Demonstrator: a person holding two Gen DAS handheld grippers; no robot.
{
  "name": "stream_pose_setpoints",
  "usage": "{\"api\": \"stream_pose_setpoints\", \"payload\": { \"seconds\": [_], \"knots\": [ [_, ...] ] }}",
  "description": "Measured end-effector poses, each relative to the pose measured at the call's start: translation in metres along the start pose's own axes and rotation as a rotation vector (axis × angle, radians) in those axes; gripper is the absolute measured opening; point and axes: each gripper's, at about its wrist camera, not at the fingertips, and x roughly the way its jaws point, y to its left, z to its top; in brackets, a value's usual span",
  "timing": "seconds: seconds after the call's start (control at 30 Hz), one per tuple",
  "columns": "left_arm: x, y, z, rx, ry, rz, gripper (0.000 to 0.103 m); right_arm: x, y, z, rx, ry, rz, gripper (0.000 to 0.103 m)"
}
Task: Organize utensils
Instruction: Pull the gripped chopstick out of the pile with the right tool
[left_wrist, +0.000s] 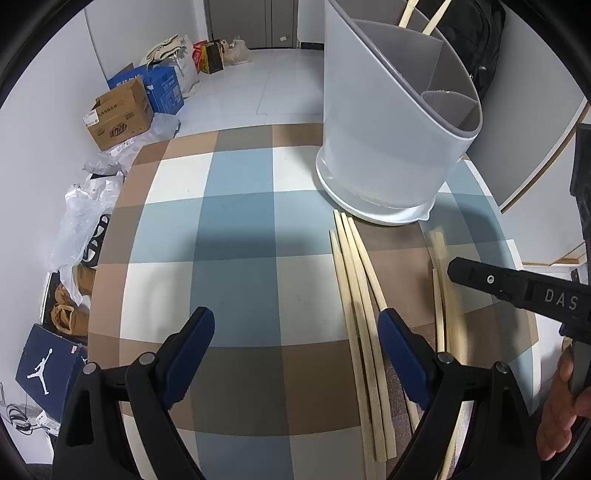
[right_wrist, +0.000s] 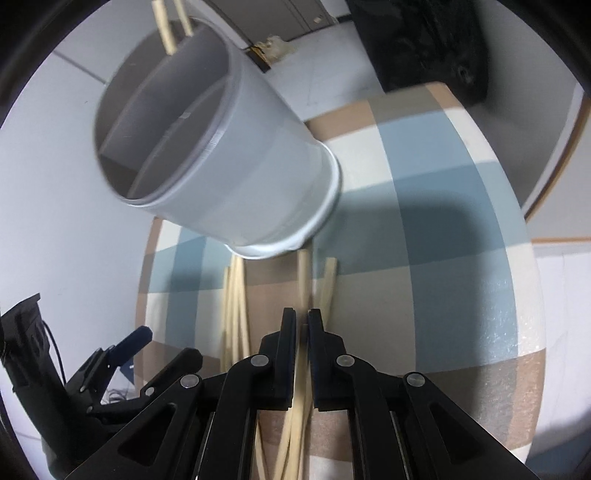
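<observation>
On the checked table (left_wrist: 236, 229), one white holder (left_wrist: 391, 147) stands upright at the far edge; it has grey dividers, and two chopsticks (left_wrist: 408, 13) stand in its rear compartment. In front of the holder, a loose bundle of four chopsticks (left_wrist: 356, 280) lies flat, and to the right of it lie what appear to be two more sticks (left_wrist: 441, 295), though the right gripper (left_wrist: 517, 286) covers part of them. The left gripper (left_wrist: 297, 332) hovers low over the table with its jaws wide apart and nothing between them; its right finger (left_wrist: 400, 354) overlaps the bundle. In the right wrist view, the right gripper (right_wrist: 303, 317) has its jaws almost together, pinching one chopstick (right_wrist: 303, 280) that points toward the holder base.
</observation>
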Motion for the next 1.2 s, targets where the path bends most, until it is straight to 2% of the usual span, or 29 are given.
{"api": "stream_pose_setpoints", "payload": {
  "seconds": [0.17, 0.37, 0.73, 0.83, 1.07, 1.2],
  "knots": [
    [0.001, -0.002, 0.000, 0.003, 0.004, -0.001, 0.087, -0.005, -0.004, 0.000, 0.013, -0.016, -0.010, 0.008],
    [0.000, -0.001, 0.001, -0.002, 0.001, 0.000, 0.087, -0.002, -0.010, -0.003, 0.018, 0.009, -0.009, 0.008],
    [-0.006, 0.012, -0.001, -0.024, -0.010, -0.009, 0.087, 0.006, 0.021, -0.018, -0.137, 0.073, 0.045, 0.008],
    [-0.007, 0.017, -0.002, -0.027, -0.011, -0.017, 0.087, 0.015, 0.024, -0.021, -0.157, 0.103, 0.009, 0.007],
    [-0.008, 0.024, 0.000, -0.048, -0.014, -0.027, 0.087, 0.021, 0.031, -0.018, -0.218, 0.073, -0.075, 0.007],
    [-0.013, 0.029, 0.000, -0.052, -0.033, -0.023, 0.087, 0.025, 0.048, -0.023, -0.291, 0.050, -0.135, 0.017]
  ]
}}
